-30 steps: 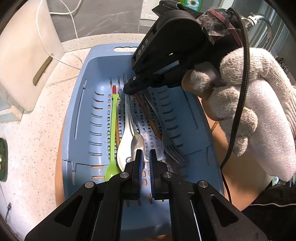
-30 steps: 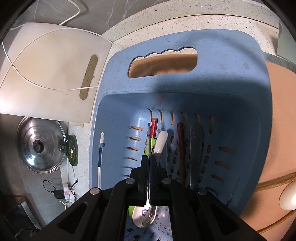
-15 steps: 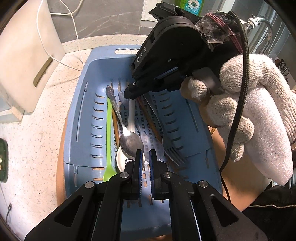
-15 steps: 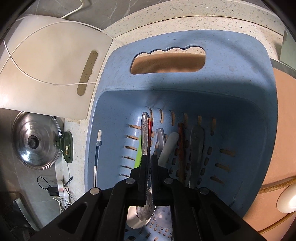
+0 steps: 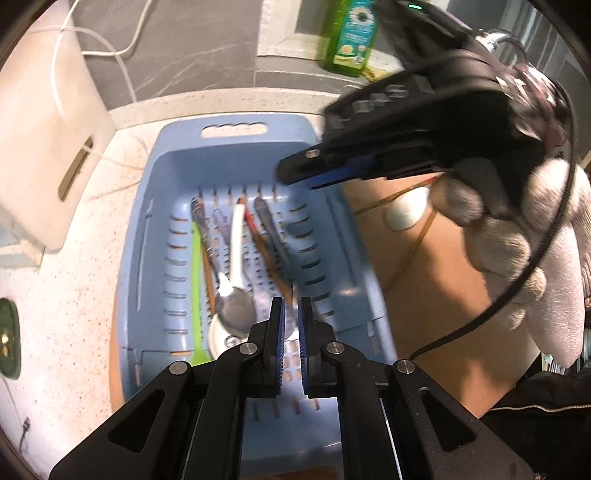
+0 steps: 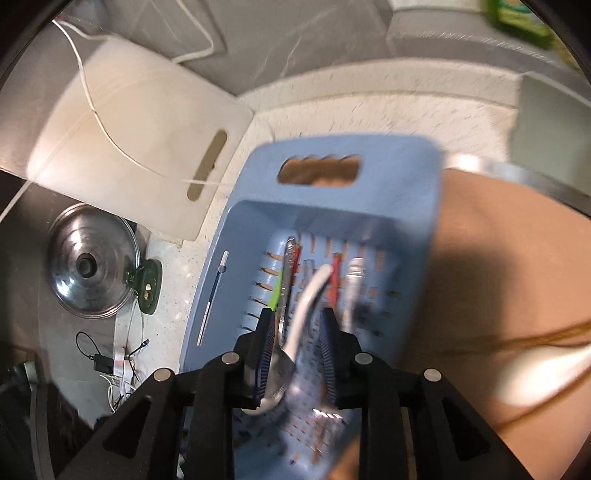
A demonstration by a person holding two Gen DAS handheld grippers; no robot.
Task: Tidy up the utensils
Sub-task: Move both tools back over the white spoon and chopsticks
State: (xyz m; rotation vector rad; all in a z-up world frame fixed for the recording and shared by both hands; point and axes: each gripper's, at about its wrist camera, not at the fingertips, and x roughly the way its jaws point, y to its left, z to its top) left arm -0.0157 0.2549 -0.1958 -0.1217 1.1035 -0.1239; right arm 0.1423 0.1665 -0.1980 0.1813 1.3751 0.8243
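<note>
A blue slotted basket [image 5: 155, 206] holds several utensils: a green spoon [image 5: 196, 280], a steel spoon [image 5: 232, 306], a white spoon [image 5: 236, 251], chopsticks [image 5: 266, 258] and a fork. My left gripper [image 5: 290, 314] hovers over the basket's near end, jaws nearly closed and empty. My right gripper [image 5: 314, 173] is lifted above the basket's right rim, held by a gloved hand. In the right wrist view the basket [image 6: 399, 177] lies below and the right gripper [image 6: 299, 332] is open and empty above the steel spoon [image 6: 280, 365].
A white cutting board [image 6: 129, 136] with a white cable leans at the left. A steel pot lid [image 6: 92, 262] lies on the counter. A green bottle [image 5: 351, 33] stands at the back. A wooden board [image 5: 424, 266] with a white spoon lies right of the basket.
My right gripper let go of the steel spoon, opened, and rose up and to the right out of the basket. The steel spoon now lies in the basket. Both views pulled back.
</note>
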